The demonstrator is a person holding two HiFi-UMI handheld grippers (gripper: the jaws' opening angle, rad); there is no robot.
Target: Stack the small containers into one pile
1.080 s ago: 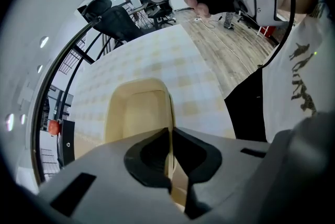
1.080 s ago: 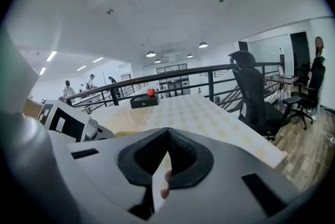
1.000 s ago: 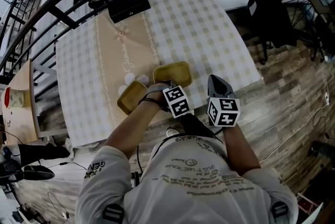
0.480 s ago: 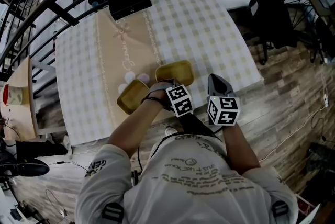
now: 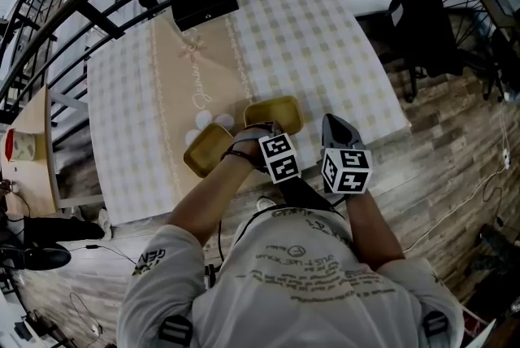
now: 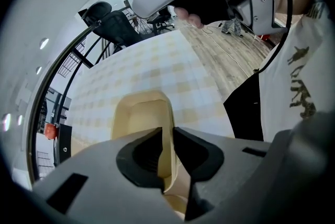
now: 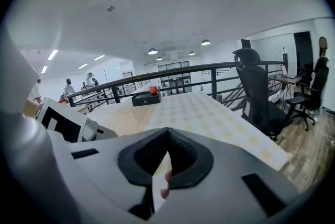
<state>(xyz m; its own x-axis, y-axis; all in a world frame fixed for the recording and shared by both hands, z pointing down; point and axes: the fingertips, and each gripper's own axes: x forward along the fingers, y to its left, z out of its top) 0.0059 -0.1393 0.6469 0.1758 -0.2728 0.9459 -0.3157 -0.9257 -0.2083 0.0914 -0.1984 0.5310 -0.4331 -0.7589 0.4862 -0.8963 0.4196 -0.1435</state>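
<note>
Near the centre of the head view, two shallow yellow containers are seen on the checked table (image 5: 309, 37), just beside each other and not yet stacked. The right-hand container (image 5: 275, 114) is laid with its long axis across the frame. The left-hand container (image 5: 207, 150) is set to its lower left, slanted from lower left to upper right.

The left gripper (image 5: 262, 129) is pointed steeply down at the near rim of the right-hand container. Its jaws have just been opening. The thin wall stands between them with a sliver of slack, so it is judged released.

The right gripper (image 5: 331, 123) is held further right, jaws closed tip to tip on nothing.

The coming move is judged to turn on one relation: the left-hand container lies to the lower left of the left gripper, much nearer to it than to the right gripper.
</note>
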